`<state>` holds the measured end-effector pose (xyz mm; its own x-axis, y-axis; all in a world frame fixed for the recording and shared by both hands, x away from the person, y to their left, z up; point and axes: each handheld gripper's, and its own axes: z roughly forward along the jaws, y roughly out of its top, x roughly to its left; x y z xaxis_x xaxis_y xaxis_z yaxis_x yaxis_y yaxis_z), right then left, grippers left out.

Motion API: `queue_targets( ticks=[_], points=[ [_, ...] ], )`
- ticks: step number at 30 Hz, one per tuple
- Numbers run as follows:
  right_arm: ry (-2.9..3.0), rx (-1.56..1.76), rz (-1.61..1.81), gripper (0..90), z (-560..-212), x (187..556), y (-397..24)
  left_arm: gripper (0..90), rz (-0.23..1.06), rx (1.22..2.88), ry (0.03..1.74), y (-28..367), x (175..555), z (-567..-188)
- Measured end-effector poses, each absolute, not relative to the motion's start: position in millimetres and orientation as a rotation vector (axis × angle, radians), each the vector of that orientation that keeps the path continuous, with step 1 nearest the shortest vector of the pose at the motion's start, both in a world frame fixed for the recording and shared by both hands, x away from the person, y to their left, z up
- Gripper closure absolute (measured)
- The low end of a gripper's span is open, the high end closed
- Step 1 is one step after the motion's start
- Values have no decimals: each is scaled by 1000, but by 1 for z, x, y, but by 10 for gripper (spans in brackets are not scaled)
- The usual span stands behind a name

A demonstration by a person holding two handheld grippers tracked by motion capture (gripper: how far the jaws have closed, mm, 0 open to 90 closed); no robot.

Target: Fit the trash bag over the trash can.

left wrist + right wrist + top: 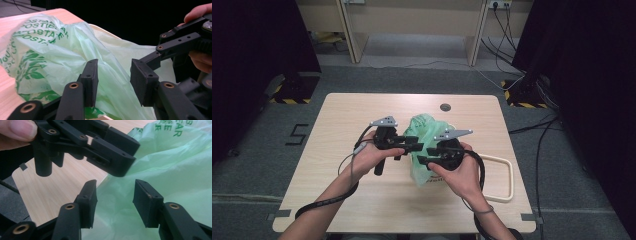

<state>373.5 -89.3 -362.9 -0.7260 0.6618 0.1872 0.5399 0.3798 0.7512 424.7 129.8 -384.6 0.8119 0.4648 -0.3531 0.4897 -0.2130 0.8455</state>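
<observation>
A pale wooden table (362, 200) is seen from above, with a thin green plastic bag (428, 131) printed with darker green lettering lying crumpled near its middle and a cream-coloured loop-shaped frame (508, 175) resting flat just to the right of it, partly tucked under the bag's edge. The bag is flanked by two hand-held tools: the left gripper (412, 145) is brought in from the bag's left side and the right gripper (424, 156) from its right, their tips close together over the film. In the left gripper view, the jaws are parted with a fold of bag (75, 50) rising in the gap between them, but the pads are not pressed on it. In the right gripper view, the jaws are likewise spread wide above the green film (175, 170), nothing being clamped. The work on the bag is judged to be at an early or in-between stage: the bag is not gripped by either tool and remains slumped, its mouth not visibly opened; a fresh hold on the film is what appears to be left.
</observation>
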Motion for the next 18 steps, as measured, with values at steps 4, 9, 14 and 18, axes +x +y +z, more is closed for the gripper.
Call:
queue_targets(
  ticks=[4,9,14,18],
  points=[
    [2498,1101,1259,512,-365,374,-87,584,-41,1859,745,126,430,-384],
    [2496,1105,1259,511,-366,375,-87,660,-89,1865,766,122,433,-386],
    [2495,1106,1256,512,-366,374,-88,799,-112,1853,786,123,433,-386],
    [2493,1106,1257,512,-367,374,-88,863,-109,1857,787,124,433,-387]
  ],
)
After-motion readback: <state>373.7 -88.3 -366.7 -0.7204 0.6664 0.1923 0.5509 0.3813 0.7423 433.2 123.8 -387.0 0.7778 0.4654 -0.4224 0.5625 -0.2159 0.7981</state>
